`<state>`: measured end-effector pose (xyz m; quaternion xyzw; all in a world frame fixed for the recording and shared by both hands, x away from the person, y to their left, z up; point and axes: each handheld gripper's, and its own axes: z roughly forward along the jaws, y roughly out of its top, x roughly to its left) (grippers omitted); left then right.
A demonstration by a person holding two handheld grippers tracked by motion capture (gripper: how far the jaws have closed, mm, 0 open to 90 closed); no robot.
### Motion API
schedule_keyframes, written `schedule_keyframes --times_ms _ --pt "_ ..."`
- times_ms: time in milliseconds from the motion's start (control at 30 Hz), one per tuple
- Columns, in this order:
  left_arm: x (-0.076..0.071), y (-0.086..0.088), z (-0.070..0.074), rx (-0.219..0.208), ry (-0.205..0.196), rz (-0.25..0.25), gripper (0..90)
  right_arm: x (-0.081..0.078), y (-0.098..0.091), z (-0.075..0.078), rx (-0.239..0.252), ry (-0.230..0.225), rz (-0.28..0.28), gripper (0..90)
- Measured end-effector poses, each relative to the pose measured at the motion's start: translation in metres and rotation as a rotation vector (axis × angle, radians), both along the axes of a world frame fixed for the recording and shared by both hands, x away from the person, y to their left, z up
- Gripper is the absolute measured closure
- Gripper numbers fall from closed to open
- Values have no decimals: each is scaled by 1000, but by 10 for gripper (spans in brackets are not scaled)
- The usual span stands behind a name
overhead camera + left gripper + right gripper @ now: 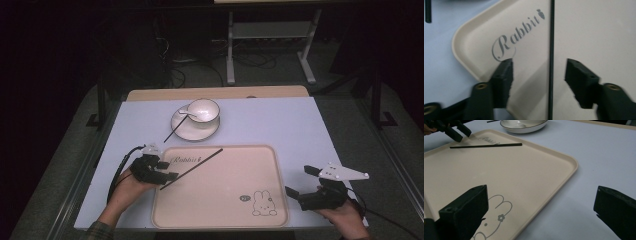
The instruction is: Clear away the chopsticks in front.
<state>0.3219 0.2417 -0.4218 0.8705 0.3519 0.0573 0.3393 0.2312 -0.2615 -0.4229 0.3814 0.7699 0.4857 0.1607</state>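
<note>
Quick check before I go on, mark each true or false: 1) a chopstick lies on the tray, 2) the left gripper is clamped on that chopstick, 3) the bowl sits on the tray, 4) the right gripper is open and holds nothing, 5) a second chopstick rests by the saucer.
1) True: a black chopstick lies across the tray.
2) False: the left gripper is open, its jaws either side of the chopstick with gaps showing.
3) False: the bowl sits on a saucer on the table beyond the tray.
4) True: the right gripper is open over the tray's edge, holding nothing.
5) True: a second chopstick leans against the saucer's left rim.
</note>
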Motion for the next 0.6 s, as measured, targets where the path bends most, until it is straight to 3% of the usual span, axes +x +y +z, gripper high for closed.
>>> schedule_keyframes --times_ms 133,233,367,600 --pt "11 -5 5 14 -20 26 198 0 1 0 -1 -2 1 0" --pt "22 -9 11 22 -38 29 145 0 2 1 -2 -4 4 0" --pt "35 -12 17 14 -56 38 139 0 1 0 -2 -3 4 0" --pt "71 -19 34 11 -98 60 145 0 0 0 -1 -4 1 0"
